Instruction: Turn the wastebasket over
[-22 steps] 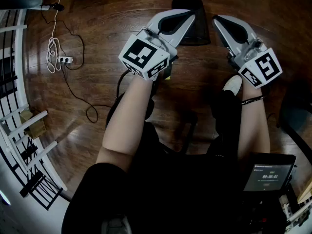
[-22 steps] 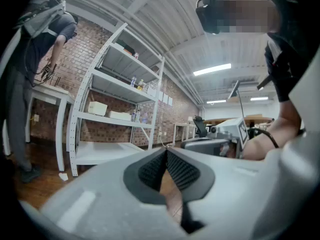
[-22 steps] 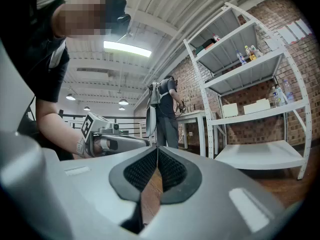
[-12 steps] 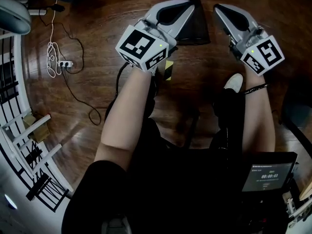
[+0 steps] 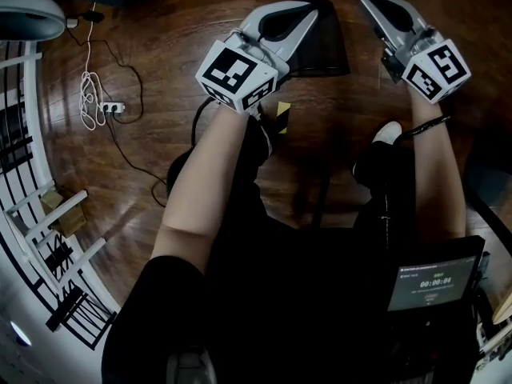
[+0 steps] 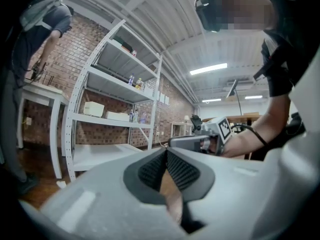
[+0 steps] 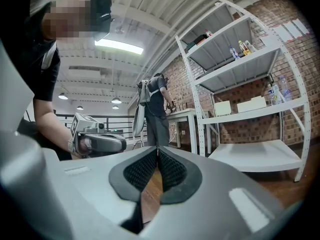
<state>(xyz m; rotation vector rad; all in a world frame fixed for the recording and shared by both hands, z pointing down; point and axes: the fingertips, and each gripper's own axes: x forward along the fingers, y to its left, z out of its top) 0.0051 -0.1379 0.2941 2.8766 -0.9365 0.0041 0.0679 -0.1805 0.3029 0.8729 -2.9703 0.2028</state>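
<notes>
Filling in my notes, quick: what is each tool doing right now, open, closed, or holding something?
Left tool: closed, nothing between its jaws.
Right tool: closed, nothing between its jaws.

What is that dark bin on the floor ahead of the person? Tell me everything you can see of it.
The wastebasket is plain black, maybe plastic, with smooth tapered sides: narrow at the far end, wider nearer the person. It rests on the brown wooden floor. Which end is open cannot be told. The left tool covers its left part in the head view, with nothing between its jaws; contact cannot be told.
</notes>
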